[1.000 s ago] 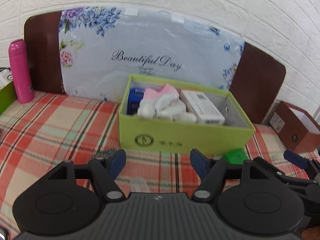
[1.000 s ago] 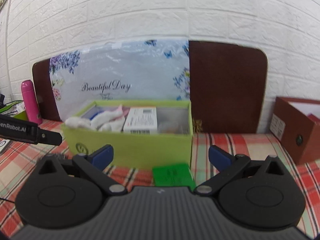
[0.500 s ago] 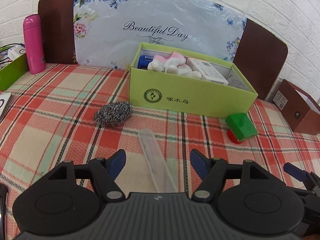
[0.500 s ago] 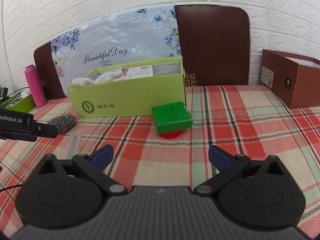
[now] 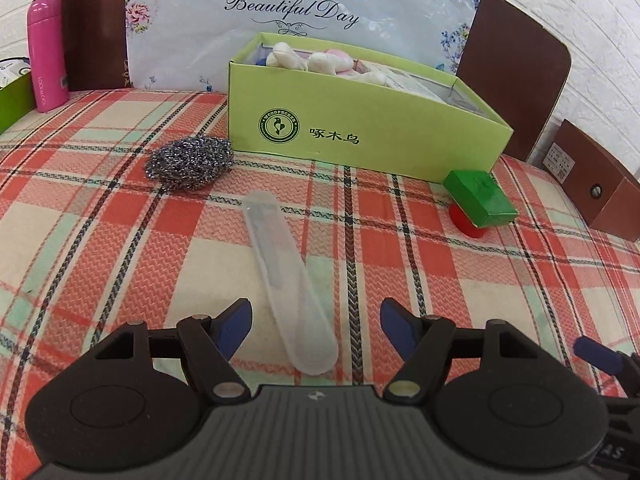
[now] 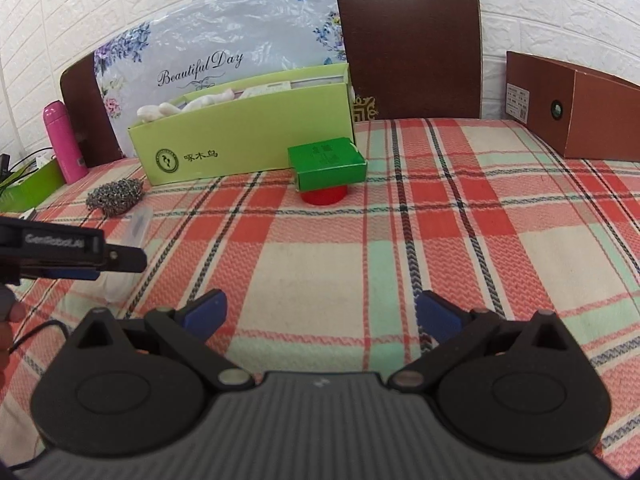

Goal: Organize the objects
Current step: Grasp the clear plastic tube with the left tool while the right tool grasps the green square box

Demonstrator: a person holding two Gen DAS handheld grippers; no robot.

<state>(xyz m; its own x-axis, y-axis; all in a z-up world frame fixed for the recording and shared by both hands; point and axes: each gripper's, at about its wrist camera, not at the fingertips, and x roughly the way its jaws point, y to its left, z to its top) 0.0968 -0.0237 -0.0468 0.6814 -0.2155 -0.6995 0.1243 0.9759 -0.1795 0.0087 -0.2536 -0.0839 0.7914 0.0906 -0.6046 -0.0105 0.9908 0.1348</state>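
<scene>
A clear plastic case [image 5: 288,276] lies on the plaid cloth, its near end between my open left gripper's [image 5: 316,320] fingers. A steel wool scrubber [image 5: 188,164] lies beyond it to the left. A small green box [image 5: 480,196] rests on a red round lid [image 5: 468,226] to the right. The light green box [image 5: 360,128] behind holds white socks [image 5: 316,60] and a white carton. In the right wrist view my right gripper [image 6: 320,312] is open and empty above bare cloth, well short of the small green box [image 6: 328,164] and the light green box [image 6: 244,148].
A pink bottle [image 5: 46,52] stands at the back left beside a green tray [image 5: 14,100]. A brown box [image 6: 572,108] stands at the right. A floral board [image 5: 304,12] and brown panels lean on the brick wall. My left gripper [image 6: 72,256] shows at the left of the right wrist view.
Both grippers have pulled back from the light green box and tilted down toward the cloth. The clear case now lies between the left fingers. Both stay open.
</scene>
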